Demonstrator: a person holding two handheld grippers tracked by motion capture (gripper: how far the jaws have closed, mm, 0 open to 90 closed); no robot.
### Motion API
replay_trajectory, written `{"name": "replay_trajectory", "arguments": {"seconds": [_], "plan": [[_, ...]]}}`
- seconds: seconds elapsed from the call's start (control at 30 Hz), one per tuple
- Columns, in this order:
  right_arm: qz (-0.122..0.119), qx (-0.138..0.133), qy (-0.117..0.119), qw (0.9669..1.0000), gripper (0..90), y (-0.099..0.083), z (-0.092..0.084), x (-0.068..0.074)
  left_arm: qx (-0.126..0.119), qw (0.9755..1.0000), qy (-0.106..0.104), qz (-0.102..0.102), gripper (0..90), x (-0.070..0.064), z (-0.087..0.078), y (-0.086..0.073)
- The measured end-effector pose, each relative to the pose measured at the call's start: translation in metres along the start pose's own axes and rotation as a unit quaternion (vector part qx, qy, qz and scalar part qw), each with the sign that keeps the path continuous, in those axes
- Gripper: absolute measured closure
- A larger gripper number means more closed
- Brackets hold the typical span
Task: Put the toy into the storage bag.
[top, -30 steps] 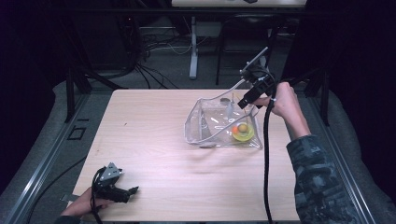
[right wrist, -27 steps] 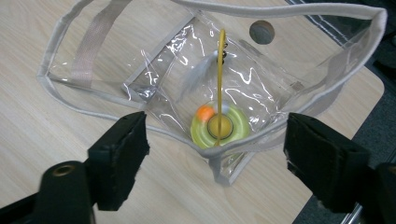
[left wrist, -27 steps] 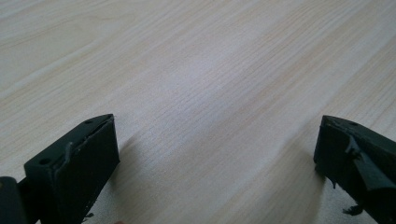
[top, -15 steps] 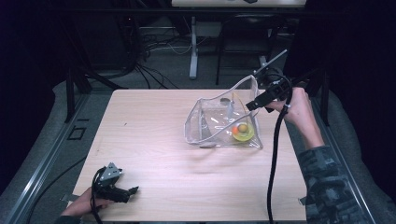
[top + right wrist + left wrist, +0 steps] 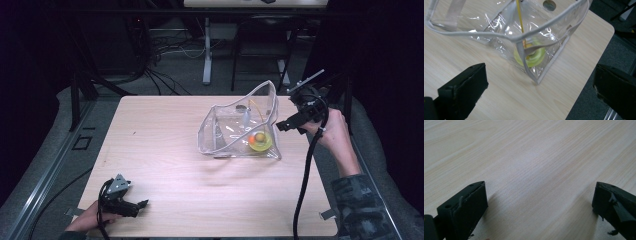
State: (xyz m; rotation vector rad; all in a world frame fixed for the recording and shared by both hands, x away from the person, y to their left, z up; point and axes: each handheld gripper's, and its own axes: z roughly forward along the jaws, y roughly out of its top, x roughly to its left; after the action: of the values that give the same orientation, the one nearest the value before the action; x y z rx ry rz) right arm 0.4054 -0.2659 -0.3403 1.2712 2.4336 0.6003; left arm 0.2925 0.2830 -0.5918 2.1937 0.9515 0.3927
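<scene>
A clear plastic bag [image 5: 235,131] with grey trim stands open on the wooden table [image 5: 165,145], right of centre. Inside lies a yellow-green ring [image 5: 260,143] with an orange ball on it. My right gripper [image 5: 283,125] hovers just right of the bag at the table's right edge. Its jaws have just been opening and stand wide, with nothing between them. The right gripper view looks down on the bag's corner [image 5: 534,77] and the ring [image 5: 532,57]. My left gripper [image 5: 143,204] rests open on the near left of the table, with bare wood [image 5: 539,182] between its jaws.
The table's right edge [image 5: 584,75] drops to dark floor close beside the right gripper. Cables and a stand's leg [image 5: 206,55] lie beyond the far edge. A metal frame [image 5: 75,100] runs along the left side.
The right gripper has drawn back to the right and slightly down, away from the bag's upper rim, and its jaws have spread. The left gripper has stayed put.
</scene>
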Motion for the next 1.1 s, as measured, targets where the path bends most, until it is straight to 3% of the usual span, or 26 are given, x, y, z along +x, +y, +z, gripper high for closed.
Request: {"name": "replay_trajectory", "arguments": {"seconds": [0.2, 0.5, 0.7, 0.87, 1.1], "plan": [[0.019, -0.004, -0.005, 0.9998, 0.0, -0.025, 0.011, -0.006, -0.005, 1.0, 0.003, -0.003, 0.0, -0.001, 0.001, 0.0], [0.038, 0.022, 0.007, 0.999, 0.0, -0.062, 0.04, -0.013, -0.004, 1.0, 0.004, 0.0, 0.0, 0.0, 0.001, 0.0], [0.053, 0.006, 0.013, 0.9985, 0.0, -0.083, 0.056, -0.015, -0.004, 1.0, 0.004, 0.0, 0.0, 0.0, 0.001, 0.0], [0.058, 0.03, 0.025, 0.9975, 0.0, -0.102, 0.076, -0.013, -0.004, 1.0, 0.004, 0.0, 0.0, 0.0, 0.001, 0.0], [0.083, 0.043, 0.041, 0.9948, 0.0, -0.135, 0.107, -0.008, -0.004, 1.0, 0.004, -0.001, 0.0, 0.0, 0.001, 0.0]]}}
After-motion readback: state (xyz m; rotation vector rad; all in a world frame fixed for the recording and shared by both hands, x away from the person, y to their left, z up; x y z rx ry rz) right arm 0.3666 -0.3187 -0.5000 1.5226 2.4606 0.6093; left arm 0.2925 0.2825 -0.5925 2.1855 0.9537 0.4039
